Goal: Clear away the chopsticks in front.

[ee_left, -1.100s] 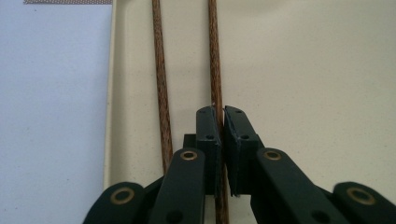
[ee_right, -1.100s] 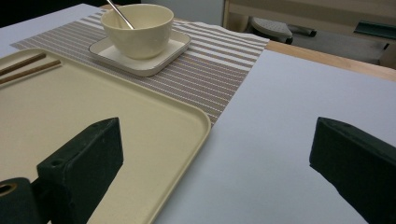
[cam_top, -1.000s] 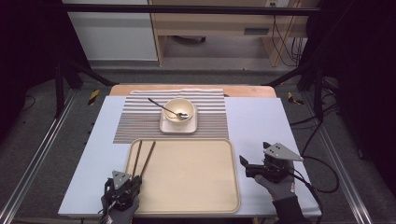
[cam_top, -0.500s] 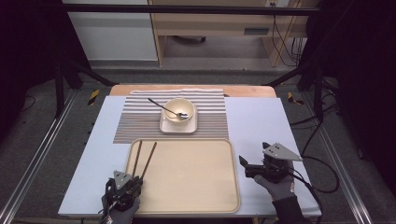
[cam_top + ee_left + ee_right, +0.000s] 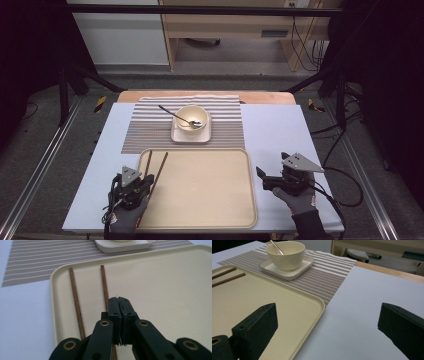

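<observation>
I have the left gripper [image 5: 119, 300] low over the near left corner of the tray [image 5: 220, 210], its fingers pressed flat together with nothing between them. They have just been closing, and in the left gripper view the right-hand chopstick [image 5: 104, 287] runs underneath the tips rather than into them, so I judge this an empty close, not a grab. The other chopstick [image 5: 75, 302] lies just beside it, nearly parallel, both flat on the tray floor along its left edge, far ends pointing toward the striped mat [image 5: 145, 132].

These sticks look thin, stiff and light, brown wood by the look of it, and they will roll or skid on the smooth tray if I nudge them sideways (a pair is worse, since one can slip out as the other is pinched). I would take them near the middle or a little toward the near end, fingers straddling across the shaft, coming straight down so the tips reach the tray on either side.

The right gripper [image 5: 327, 322] rests on the desk [image 5: 280, 130] just right of the tray, fingers spread wide and empty. Beyond the tray, the bowl [image 5: 192, 118] with its spoon [image 5: 176, 115] sits on a square saucer [image 5: 191, 135].
</observation>
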`<state>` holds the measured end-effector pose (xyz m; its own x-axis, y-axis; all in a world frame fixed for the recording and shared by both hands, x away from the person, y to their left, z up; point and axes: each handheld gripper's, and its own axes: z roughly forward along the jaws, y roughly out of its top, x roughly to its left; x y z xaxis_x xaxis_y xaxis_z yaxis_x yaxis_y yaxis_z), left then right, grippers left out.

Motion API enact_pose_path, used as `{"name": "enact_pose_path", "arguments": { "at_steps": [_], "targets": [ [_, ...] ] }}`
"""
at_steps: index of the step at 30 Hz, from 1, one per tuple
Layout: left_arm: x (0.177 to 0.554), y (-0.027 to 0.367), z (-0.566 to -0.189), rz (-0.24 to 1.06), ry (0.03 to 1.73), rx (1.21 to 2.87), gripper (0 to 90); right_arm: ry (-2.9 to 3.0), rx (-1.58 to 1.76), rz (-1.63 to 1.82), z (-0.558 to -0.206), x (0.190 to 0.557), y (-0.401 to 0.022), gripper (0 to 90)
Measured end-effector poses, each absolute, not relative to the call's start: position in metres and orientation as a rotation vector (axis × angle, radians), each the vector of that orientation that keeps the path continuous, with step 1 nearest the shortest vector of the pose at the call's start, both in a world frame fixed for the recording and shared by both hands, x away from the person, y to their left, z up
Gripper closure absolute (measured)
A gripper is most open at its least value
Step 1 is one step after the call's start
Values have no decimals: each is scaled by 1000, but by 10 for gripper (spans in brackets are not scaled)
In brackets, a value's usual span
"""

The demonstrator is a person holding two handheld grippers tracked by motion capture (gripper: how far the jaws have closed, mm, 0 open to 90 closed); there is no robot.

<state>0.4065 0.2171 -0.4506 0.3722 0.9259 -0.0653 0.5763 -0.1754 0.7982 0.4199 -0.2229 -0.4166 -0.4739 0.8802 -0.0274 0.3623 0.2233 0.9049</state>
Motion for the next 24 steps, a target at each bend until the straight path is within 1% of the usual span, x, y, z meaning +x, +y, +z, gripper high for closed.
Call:
{"name": "enact_pose_path", "arguments": {
  "at_steps": [3, 7, 11, 24],
  "targets": [
    [422, 210, -457, 537, 1263, 1934, 892, 1948, 1143, 1217, -417, 420, -222, 30],
    [433, 206, -465, 490, 1254, 1983, 894, 1949, 1145, 1217, -417, 420, -222, 30],
    [438, 204, -472, 488, 1264, 2014, 894, 1949, 1145, 1217, -417, 420, -222, 31],
    [442, 215, -474, 512, 1328, 1982, 895, 1950, 1142, 1216, -418, 420, -222, 31]
  ]
}}
